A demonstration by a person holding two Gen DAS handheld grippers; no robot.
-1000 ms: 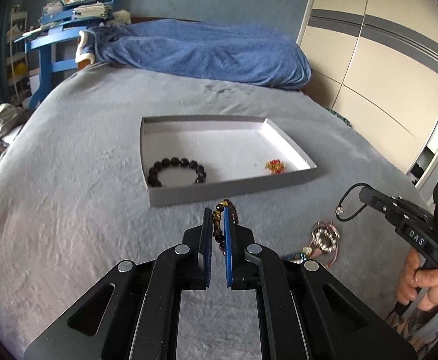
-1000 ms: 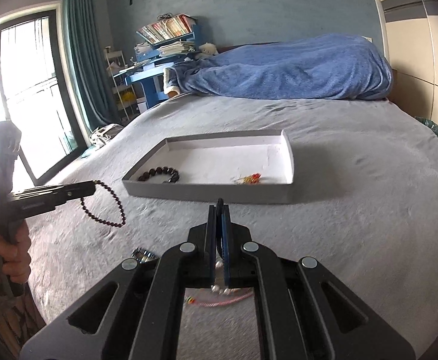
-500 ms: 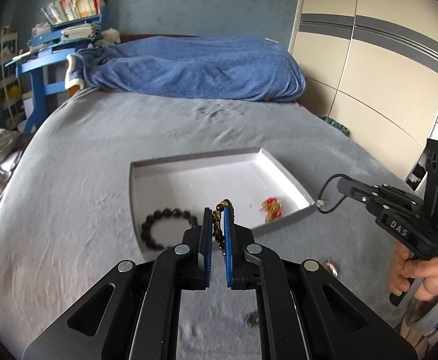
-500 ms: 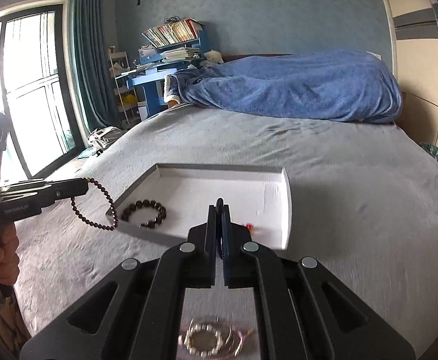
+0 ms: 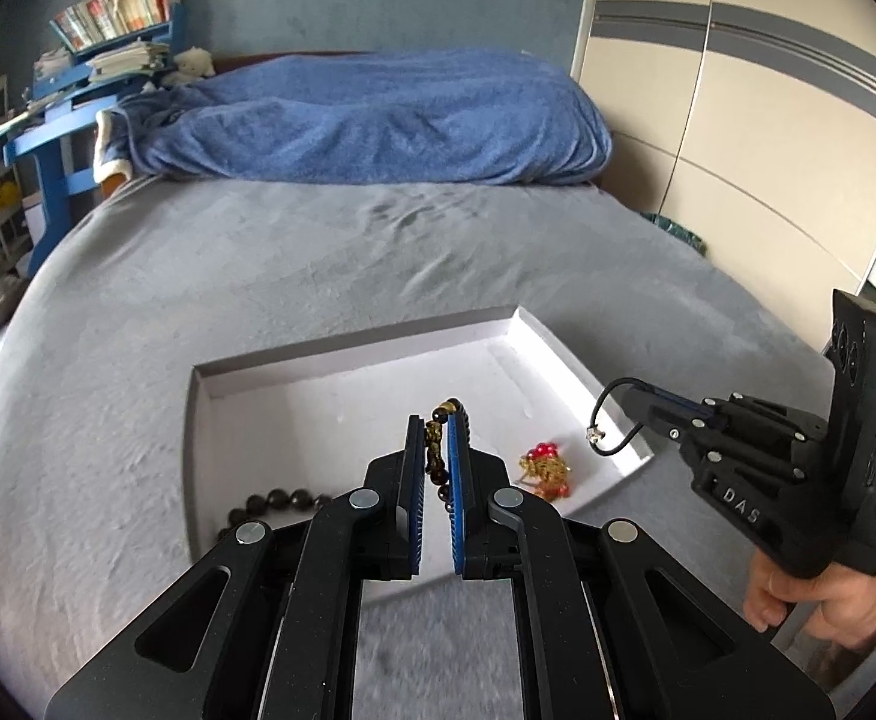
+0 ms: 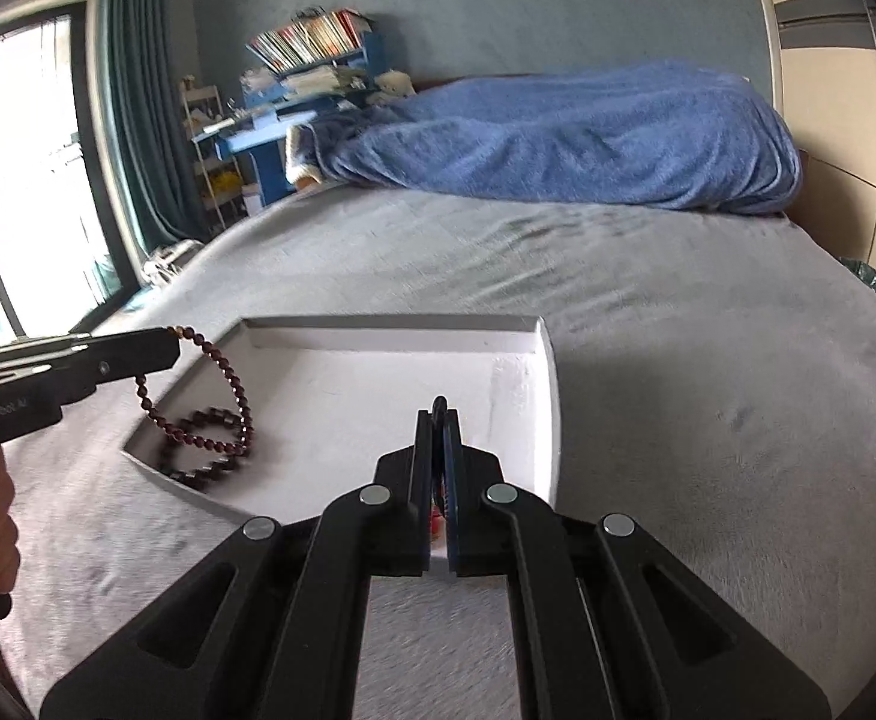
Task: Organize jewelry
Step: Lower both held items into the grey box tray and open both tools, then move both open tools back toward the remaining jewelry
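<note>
The left gripper point(image 5: 436, 450) is clamped on a strand of small round brown beads point(image 6: 222, 387), over the shallow white tray point(image 5: 342, 360) on the fuzzy grey bed point(image 5: 318, 252). The right gripper point(image 6: 438, 420) pinches a thin black cord loop point(image 5: 603, 414) by the tray's right rim.

Grey bed point(image 5: 258, 276), white tray point(image 5: 342, 360) on it, blue blanket point(image 5: 378, 120) at head

White letters "DAS" stand on the black body of the right hand-held gripper point(image 5: 618, 414), at about 4 o'clock in the left wrist view. "GenRobot.AI" is printed on the left hand-held gripper point(image 6: 165, 354), at 9 o'clock in the right wrist view.
</note>
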